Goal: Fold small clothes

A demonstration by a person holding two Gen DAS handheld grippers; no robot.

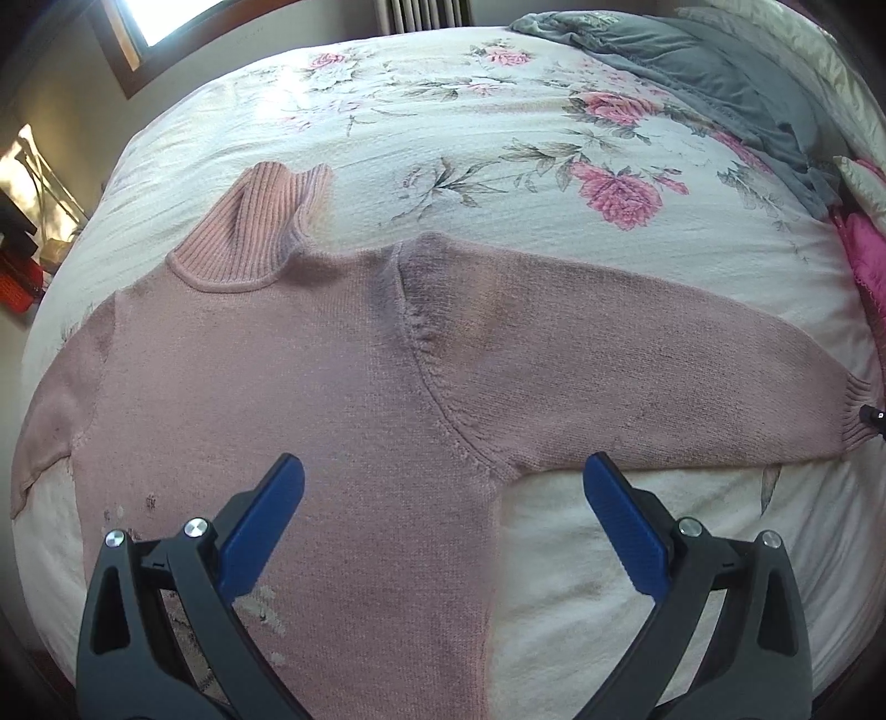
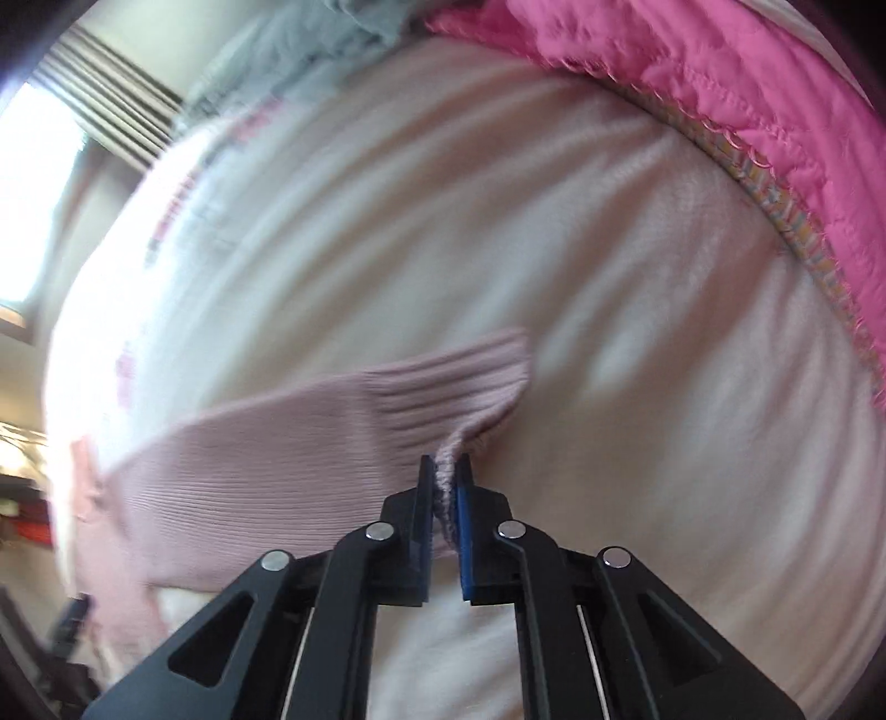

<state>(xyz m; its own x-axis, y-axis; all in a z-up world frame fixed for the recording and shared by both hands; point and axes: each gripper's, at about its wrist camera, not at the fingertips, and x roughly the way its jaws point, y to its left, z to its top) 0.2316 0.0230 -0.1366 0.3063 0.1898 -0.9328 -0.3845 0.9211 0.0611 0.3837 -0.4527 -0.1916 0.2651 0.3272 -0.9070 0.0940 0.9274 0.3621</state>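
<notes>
The left gripper (image 1: 443, 471) hung released, its blue pads spread wide above the lower body of the pink sweater (image 1: 343, 387), touching nothing. The sweater lay flat on the bed, turtleneck collar (image 1: 255, 232) pointing away and one sleeve (image 1: 637, 360) stretched out to the right. At that sleeve's ribbed cuff (image 2: 459, 382) the right gripper (image 2: 444, 471) was clenched, a pinch of knit bunched between its pads. Nothing lay between either gripper and the garment. Under it spread a white bedspread (image 1: 443, 138) printed with pink roses. Farther off, a grey garment (image 1: 692, 72) lay crumpled at the far right corner, beside a bright pink quilted cover (image 2: 720, 83). Beyond the bed stood a radiator (image 1: 421, 14) and a sunlit window (image 1: 149, 22).
</notes>
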